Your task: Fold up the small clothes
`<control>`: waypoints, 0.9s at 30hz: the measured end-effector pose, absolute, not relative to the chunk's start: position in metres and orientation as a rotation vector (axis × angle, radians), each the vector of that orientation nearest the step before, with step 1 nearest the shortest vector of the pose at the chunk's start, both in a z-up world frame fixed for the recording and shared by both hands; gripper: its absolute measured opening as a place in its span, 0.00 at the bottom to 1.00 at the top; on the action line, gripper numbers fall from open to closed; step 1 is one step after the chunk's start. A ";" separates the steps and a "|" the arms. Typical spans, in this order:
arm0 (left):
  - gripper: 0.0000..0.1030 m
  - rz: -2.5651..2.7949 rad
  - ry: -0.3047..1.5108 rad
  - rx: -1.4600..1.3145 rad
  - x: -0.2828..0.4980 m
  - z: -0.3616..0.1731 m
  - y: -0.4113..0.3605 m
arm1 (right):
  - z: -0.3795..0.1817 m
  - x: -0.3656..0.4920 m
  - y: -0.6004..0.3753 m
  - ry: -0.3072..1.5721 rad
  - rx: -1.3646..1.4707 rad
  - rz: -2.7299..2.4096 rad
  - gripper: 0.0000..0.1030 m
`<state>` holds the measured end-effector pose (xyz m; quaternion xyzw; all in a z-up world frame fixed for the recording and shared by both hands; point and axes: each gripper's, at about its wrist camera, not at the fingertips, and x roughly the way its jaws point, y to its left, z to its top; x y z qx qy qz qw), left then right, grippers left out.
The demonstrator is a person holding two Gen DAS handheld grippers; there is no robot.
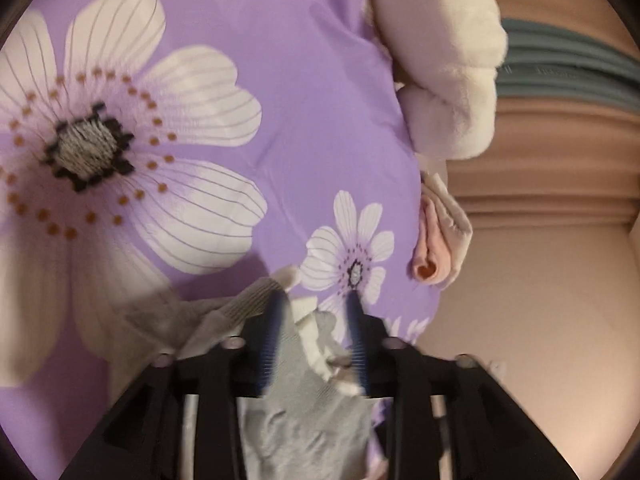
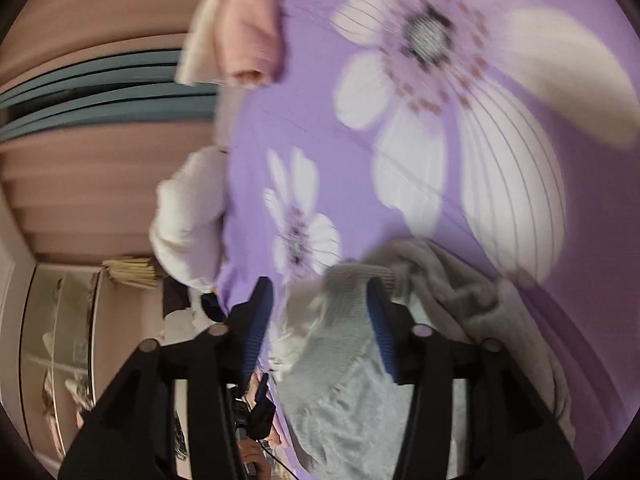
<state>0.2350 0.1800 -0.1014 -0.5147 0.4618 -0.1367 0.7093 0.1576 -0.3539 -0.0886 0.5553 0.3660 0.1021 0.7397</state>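
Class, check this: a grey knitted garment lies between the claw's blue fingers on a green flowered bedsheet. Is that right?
Not quite. The bedsheet is purple with white flowers, not green, as the left wrist view shows. The grey knitted garment does lie between the blue fingers.

The right gripper (image 2: pixel 320 296), black with blue ribbed pads, stands with its jaws apart over a small grey knitted garment (image 2: pixel 340 380) with a ribbed cuff; the cloth lies between the pads, and blur hides whether they press it. The garment rests on a purple bedsheet printed with large white flowers (image 2: pixel 340 128). Beside the garment lies a crumpled beige cloth (image 2: pixel 472 292). Beyond it, at the sheet's far edge, sit a white fluffy bundle (image 2: pixel 188 216) and a folded pink cloth (image 2: pixel 244 32).
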 end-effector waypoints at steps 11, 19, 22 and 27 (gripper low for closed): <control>0.46 -0.323 1.102 -0.693 0.184 -0.084 0.155 | -0.068 0.199 -0.310 0.950 0.426 0.226 0.64; 0.46 -0.319 1.125 -0.482 0.174 -0.093 0.131 | -0.084 0.211 -0.284 0.994 0.216 0.251 0.18; 0.46 -0.298 1.124 -0.452 0.178 -0.099 0.127 | -0.073 0.209 -0.279 0.954 0.173 0.240 0.14; 0.46 -0.243 1.108 -0.487 0.184 -0.107 0.129 | -0.058 0.207 -0.305 0.832 0.237 0.070 0.03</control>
